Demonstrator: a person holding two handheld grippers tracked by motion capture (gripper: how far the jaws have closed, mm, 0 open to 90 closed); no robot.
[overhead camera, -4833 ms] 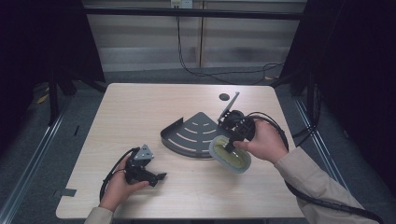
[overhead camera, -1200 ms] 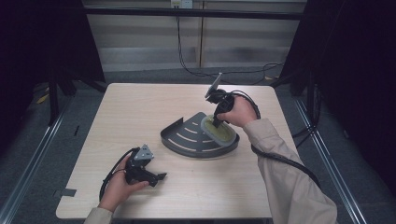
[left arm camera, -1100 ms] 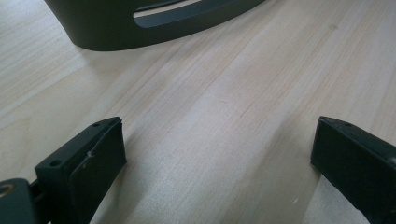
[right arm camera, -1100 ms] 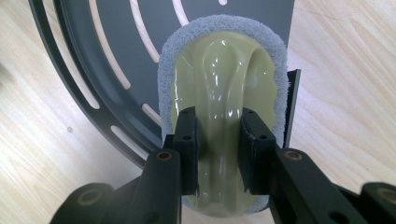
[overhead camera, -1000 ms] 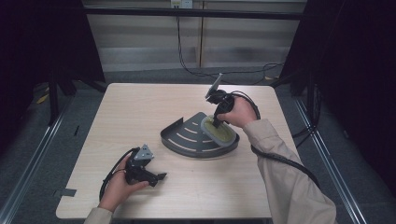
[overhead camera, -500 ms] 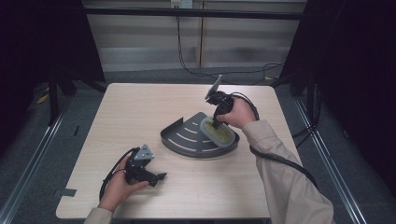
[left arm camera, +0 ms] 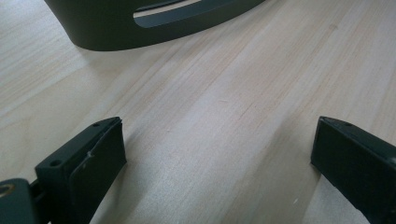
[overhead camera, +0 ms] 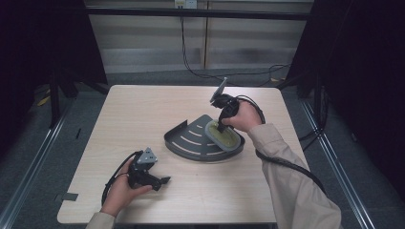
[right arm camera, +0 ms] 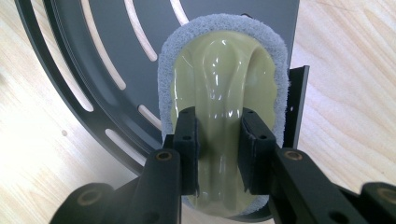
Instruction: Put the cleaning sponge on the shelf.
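A dark grey quarter-round slotted rack (overhead camera: 191, 138) lies mid-table. On its right part rests an oval scrubbing pad (overhead camera: 224, 137) with an olive glossy top and grey felt rim (right arm camera: 166, 70). My right gripper (overhead camera: 222, 126) points down onto it, and its jaws pinch the raised olive ridge (right arm camera: 219, 140) in the pad's middle. The rack's slots (right arm camera: 98, 56) run to the pad's left. My left gripper (overhead camera: 162, 181) rests near the table's front left in a hand, its jaws wide apart over bare wood (left arm camera: 219, 144), with the rack's wall (left arm camera: 140, 23) ahead of it.
Light wooden table (overhead camera: 143, 114) with cables trailing from both grippers. A rail and dark floor lie beyond the far edge; dark curtains flank both sides. A sleeve (overhead camera: 291, 191) crosses the table's right front.
Since the oldest frame, my right gripper carried the pad from the table in front of the rack onto the rack's right part. Over the last second nothing has moved.
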